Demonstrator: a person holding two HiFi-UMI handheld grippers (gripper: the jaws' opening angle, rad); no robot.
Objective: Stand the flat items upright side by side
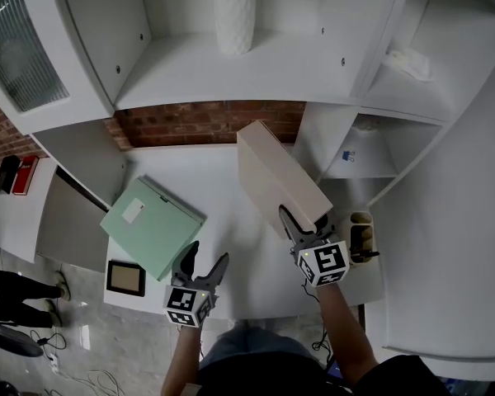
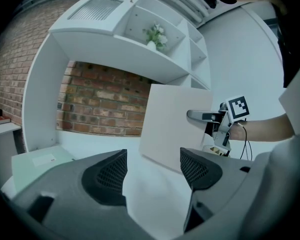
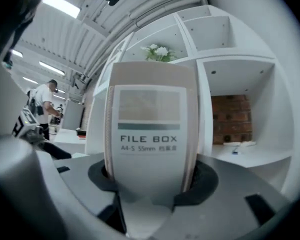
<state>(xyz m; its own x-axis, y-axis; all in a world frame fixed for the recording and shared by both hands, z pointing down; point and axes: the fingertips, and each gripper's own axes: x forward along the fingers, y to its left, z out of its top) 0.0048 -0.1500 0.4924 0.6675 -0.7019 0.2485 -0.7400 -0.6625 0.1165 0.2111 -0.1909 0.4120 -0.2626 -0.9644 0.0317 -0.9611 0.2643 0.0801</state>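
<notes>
**Tipping the beige box upright, green one flat at left**

L to R now. The green file box (image 1: 153, 225) lies flat on the desk (image 1: 223, 180), far-left side, a small dark frame (image 1: 125, 277) near it at the front edge. The left gripper (image 1: 206, 256) hovers just beside the green box, jaws spread, nothing betw them. At centre the beige file box (image 1: 276, 180) is tilted, its labelled spine pinched firmly by the right gripper (image 3: 150, 179); can't tell if its low corner touches the desk.

Best play, I'd say: keep that pinch tight, rotate till the bottom edge sits flat, then release slowly.

Room: bare desk betw the two boxes, enough for the green one alongside. Watch the shelf divider (image 1: 313, 143) and pen holder (image 1: 361, 236) at right, and the brick wall (image 1: 206, 122) behind.
</notes>
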